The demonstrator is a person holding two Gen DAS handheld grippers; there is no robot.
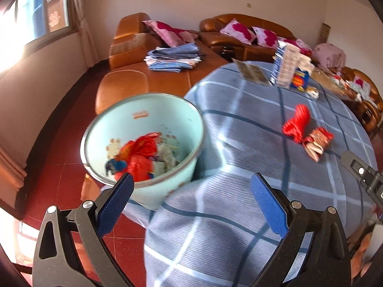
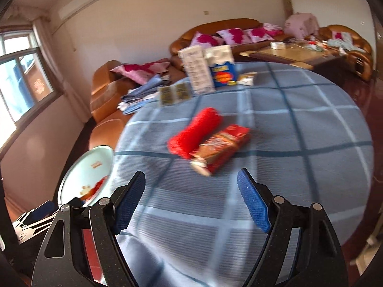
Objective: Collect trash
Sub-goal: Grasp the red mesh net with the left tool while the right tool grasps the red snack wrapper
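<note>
Matt ribbed checked cloth [image 2: 275,124] on the table, glossy leather sofa [image 1: 134,76], smooth plastic bin [image 1: 167,119], shiny floor tiles [image 1: 62,181].

round worktop [image 2: 299,143] in blue checked cloth carries a red mesh bundle [image 2: 195,131], a red snack wrapper [image 2: 222,147] touching it, cartons at the far edge.

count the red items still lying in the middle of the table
2. A red net bundle lies mid-table, and a red snack packet touches it on its right side. More red trash already sits in the bin; some may be hidden there.
</note>
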